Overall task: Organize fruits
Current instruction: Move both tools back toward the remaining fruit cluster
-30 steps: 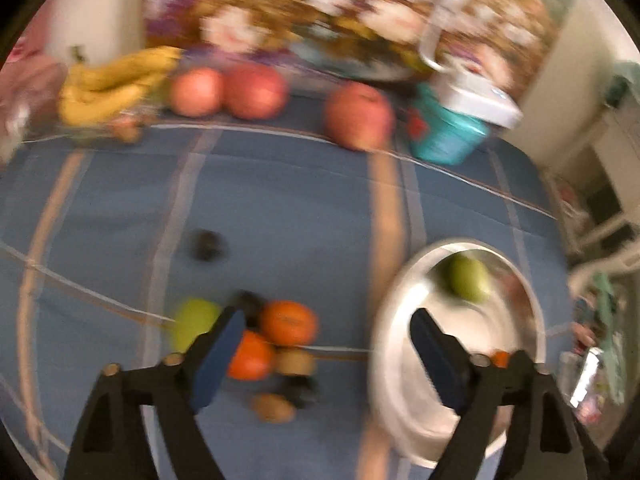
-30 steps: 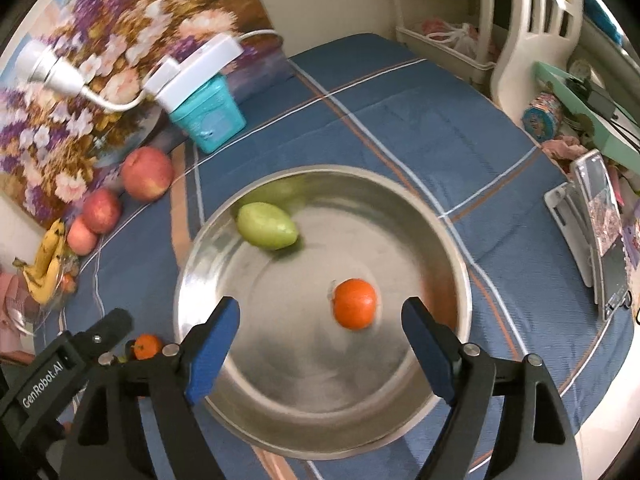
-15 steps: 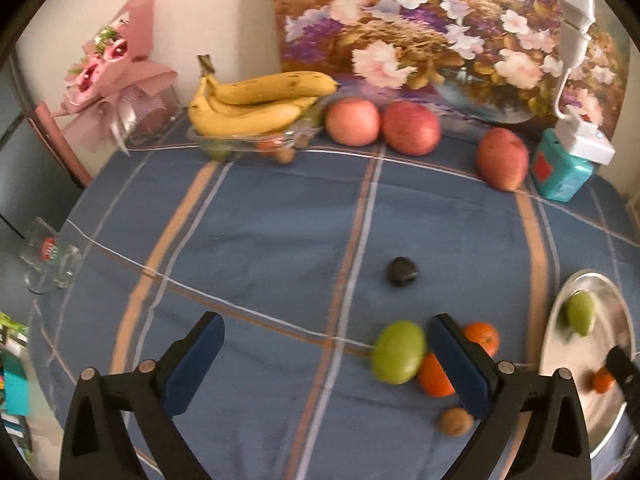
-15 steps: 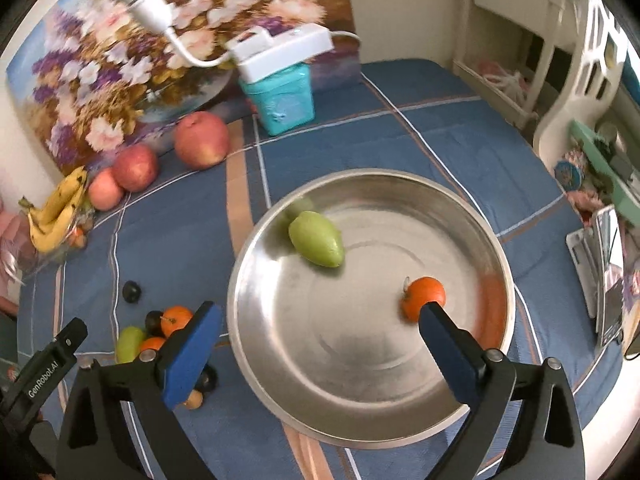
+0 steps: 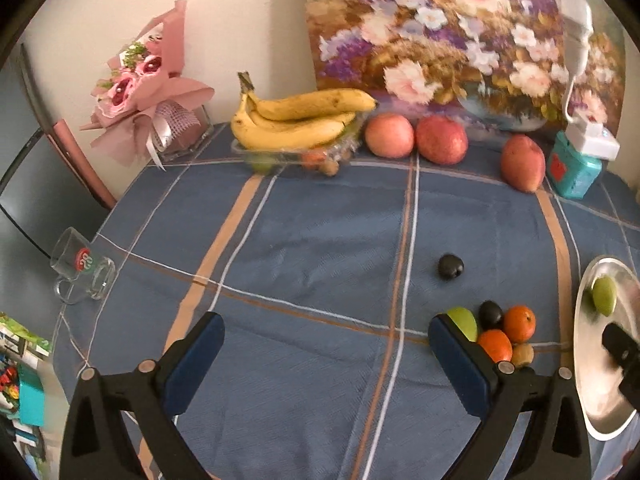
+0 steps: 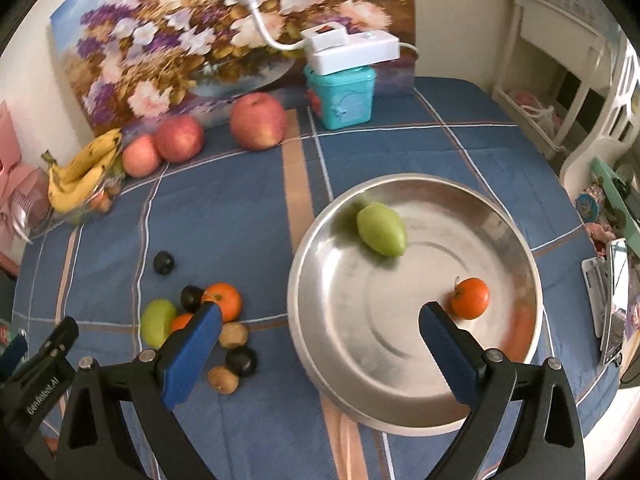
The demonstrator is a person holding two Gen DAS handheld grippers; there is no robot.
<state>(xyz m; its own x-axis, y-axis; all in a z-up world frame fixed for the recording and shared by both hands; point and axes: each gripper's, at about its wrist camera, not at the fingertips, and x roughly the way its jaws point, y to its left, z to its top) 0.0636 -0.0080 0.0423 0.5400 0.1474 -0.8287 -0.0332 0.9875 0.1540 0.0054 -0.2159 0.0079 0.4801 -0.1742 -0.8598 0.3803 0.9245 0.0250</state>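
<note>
A steel bowl point(image 6: 516, 240) on the blue cloth holds a green fruit point(image 6: 380, 230) and a small orange point(image 6: 471, 298); its rim shows at the right of the left wrist view point(image 5: 580, 320). Left of it lies a cluster of small fruits: a green one point(image 6: 157, 319), oranges point(image 6: 226, 298), dark plums point(image 6: 241, 361) and brown ones point(image 6: 223, 379). The cluster also shows in the left wrist view point(image 5: 518, 323). My right gripper point(image 6: 318, 346) is open and empty above the bowl's near-left rim. My left gripper point(image 5: 326, 354) is open and empty, left of the cluster.
Bananas point(image 5: 298, 118) on a clear tray, three red apples point(image 5: 440, 138), a teal box point(image 5: 574, 172) and a flower painting stand at the back. A lone plum point(image 5: 450, 266) lies mid-table. A glass mug point(image 5: 80, 266) and a pink bouquet point(image 5: 144, 92) sit at the left edge.
Both grippers have drawn back and up, empty. The left view has swung left, off the bowl and the cluster. The right view now takes in the cluster as well as the bowl.
</note>
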